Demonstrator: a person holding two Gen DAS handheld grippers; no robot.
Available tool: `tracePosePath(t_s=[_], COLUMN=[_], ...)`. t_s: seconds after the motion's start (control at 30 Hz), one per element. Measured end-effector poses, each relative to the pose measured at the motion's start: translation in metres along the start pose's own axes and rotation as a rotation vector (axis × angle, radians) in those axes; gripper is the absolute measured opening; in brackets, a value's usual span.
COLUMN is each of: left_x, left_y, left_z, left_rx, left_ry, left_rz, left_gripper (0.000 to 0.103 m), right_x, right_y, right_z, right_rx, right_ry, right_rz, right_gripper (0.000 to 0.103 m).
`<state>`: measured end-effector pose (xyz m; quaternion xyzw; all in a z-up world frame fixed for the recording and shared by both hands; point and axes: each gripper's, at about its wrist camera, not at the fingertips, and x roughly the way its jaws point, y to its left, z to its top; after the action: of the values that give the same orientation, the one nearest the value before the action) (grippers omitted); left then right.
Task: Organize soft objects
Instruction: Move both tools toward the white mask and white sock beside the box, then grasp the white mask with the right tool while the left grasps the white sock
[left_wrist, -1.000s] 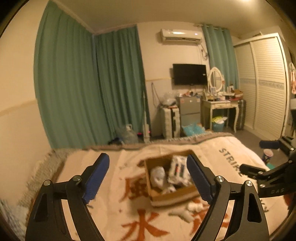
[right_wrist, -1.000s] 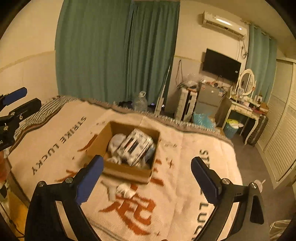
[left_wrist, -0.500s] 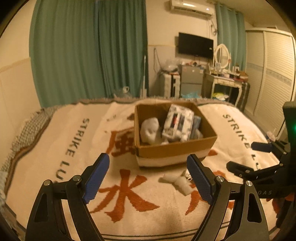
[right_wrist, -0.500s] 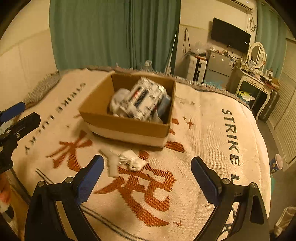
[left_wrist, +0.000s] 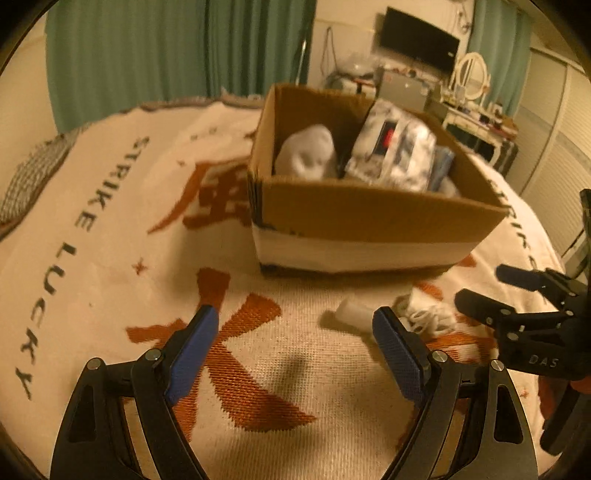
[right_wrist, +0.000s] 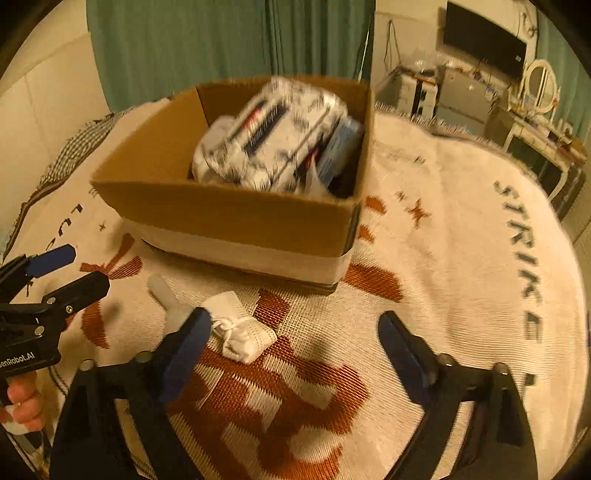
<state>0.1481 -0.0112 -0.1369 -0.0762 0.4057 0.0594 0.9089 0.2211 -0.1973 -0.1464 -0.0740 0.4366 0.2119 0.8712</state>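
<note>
A cardboard box (left_wrist: 369, 214) stands on the bed's blanket (left_wrist: 110, 258). It holds a white soft bundle (left_wrist: 308, 155), a patterned pack (right_wrist: 273, 136) and a blue pack (right_wrist: 340, 151). In front of the box lie a white tied cloth bundle (right_wrist: 240, 334) and a white roll (right_wrist: 166, 295). My left gripper (left_wrist: 293, 321) hangs open over bare blanket, left of the roll (left_wrist: 351, 314). My right gripper (right_wrist: 295, 321) is open with its jaws closing. The tied bundle lies just inside its left finger (right_wrist: 188, 343), untouched by the pads. Each gripper shows in the other's view (left_wrist: 517, 295) (right_wrist: 55, 273).
Green curtains (right_wrist: 221, 48) hang behind the bed. A TV (left_wrist: 417, 44), a dressing table with a round mirror (left_wrist: 471, 74) and a wardrobe (left_wrist: 554, 129) stand at the back right. A person's hand (right_wrist: 22, 402) holds the left gripper's handle.
Both grippers have come down toward the blanket and closer to the box, which now looms large. The right gripper's fingers stand slightly narrower. The loose white pieces have not moved.
</note>
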Motion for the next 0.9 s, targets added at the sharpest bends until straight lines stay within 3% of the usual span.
tracePosePath(t_s=[0.2,0.27,0.33,0.4,0.63,0.73,0.83,0.87,0.9], left_x=[0.010,0.011,0.011,0.010,0.005,0.014,0.029,0.034,0.040], left_y=[0.000,-0.001,-0.004,-0.006,-0.037,-0.053,-0.057,-0.057,-0.056], left_z=[-0.003,-0.004,-0.006,-0.008,-0.015,-0.015,-0.014,-0.014,-0.014], left_rx=[-0.008,-0.004,0.008,0.012,0.074,0.114,0.090,0.079,0.066], left_ry=[0.010,0.012,0.015,0.021,0.036,0.043,0.064,0.073,0.080], left_rz=[0.024,0.034,0.029,0.020,-0.055,-0.076,-0.081,-0.080,-0.075], left_gripper=[0.087,0.087,0.087,0.084,0.084,0.084,0.084,0.081,0.071], right_x=[0.032,0.038,0.041,0.040,0.012,0.002,-0.001,-0.003,-0.003], right_y=[0.008,0.015,0.024,0.029,0.004,-0.010,-0.019,-0.022,-0.022], right_z=[-0.006,-0.010,-0.015,-0.020,-0.020,-0.020,-0.022,-0.023,-0.024], right_rx=[-0.015,-0.038,-0.076,-0.113,-0.024,0.014,0.039,0.044,0.045], right_ry=[0.072,0.096,0.119,0.117,0.042,0.029,0.030,0.031,0.033], right_rz=[0.109,0.141,0.152,0.118,0.129,0.106,0.092,0.093,0.091], right_gripper=[0.069,0.059,0.037,0.036,0.036,0.036,0.036,0.036,0.036])
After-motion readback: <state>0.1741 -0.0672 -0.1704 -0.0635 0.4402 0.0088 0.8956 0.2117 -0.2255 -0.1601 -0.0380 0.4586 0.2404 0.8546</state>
